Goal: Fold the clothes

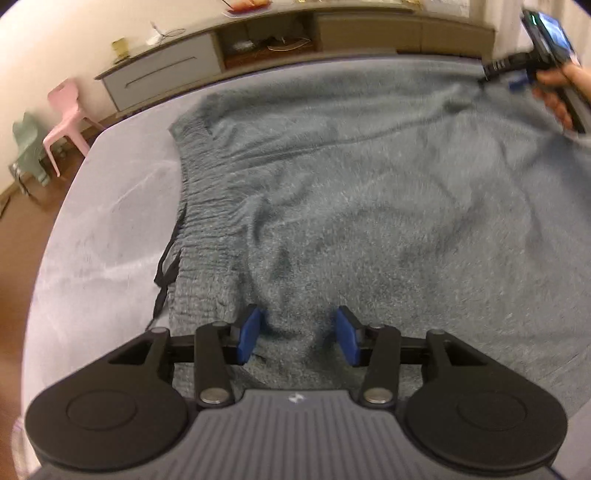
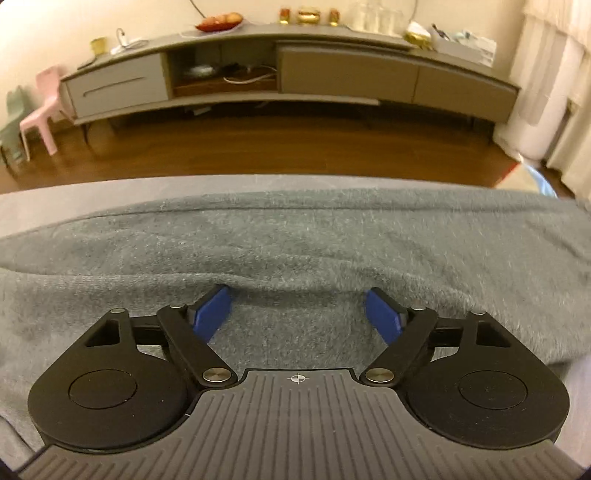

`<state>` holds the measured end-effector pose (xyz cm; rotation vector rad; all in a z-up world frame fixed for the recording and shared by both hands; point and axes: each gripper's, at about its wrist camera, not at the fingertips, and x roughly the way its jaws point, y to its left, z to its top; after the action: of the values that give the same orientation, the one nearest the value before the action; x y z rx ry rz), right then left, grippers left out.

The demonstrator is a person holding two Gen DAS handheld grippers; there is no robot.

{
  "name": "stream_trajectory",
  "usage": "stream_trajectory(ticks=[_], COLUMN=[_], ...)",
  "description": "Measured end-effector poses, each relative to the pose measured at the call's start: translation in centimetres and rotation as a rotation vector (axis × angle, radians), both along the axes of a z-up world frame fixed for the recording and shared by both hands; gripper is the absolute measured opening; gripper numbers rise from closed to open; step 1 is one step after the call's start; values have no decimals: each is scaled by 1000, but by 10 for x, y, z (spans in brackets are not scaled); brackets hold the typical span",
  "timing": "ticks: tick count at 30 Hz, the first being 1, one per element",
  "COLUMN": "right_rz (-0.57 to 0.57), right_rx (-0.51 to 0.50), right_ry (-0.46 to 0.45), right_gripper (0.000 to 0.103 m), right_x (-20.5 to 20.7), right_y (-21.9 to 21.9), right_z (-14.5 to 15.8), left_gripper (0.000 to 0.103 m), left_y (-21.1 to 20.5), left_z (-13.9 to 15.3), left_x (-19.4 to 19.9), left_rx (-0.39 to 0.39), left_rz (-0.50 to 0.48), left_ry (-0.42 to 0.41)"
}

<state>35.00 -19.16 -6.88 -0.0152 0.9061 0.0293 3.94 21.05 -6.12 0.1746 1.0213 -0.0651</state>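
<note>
Beyond my tongs, past the far edge of the bed (image 1: 110, 221) with its pale grey cover, I see a long low grey cabinet (image 2: 332, 74) against the cream wall. Its open middle compartment (image 2: 225, 75) holds cables and a small dish. On top sit a red plate of fruit (image 2: 218, 22), a gold cup (image 2: 98, 45) and some jars. Far left of the tongs stand a pink plastic chair (image 1: 68, 110) and a green one (image 1: 27, 147) on the brown wooden floor (image 2: 295, 147). White curtains (image 2: 554, 92) hang far right.

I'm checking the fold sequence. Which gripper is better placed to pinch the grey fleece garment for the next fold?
Probably the left gripper: a raised ridge of the grey fleece garment sits between its open jaws, beside the ribbed waistband. The right gripper is open over flatter cloth.
</note>
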Motion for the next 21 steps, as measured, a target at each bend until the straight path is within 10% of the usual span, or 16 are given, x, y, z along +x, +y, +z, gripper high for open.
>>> stream_trajectory(ticks=[7, 14, 18, 21], right_rz=[292, 555, 507, 509], right_rx=[156, -46, 7, 9], right_ry=[-52, -1, 8, 2], right_gripper=[73, 76, 81, 86], right_x=[-153, -302, -325, -330], right_y=[0, 23, 18, 21], right_z=[42, 1, -5, -7], left_gripper=[46, 59, 25, 20], left_y=[62, 79, 71, 72], left_z=[21, 4, 3, 3], left_x=[-40, -46, -43, -39], left_rx=[-168, -51, -43, -47], left_rz=[275, 345, 308, 303], left_ry=[-94, -126, -125, -114])
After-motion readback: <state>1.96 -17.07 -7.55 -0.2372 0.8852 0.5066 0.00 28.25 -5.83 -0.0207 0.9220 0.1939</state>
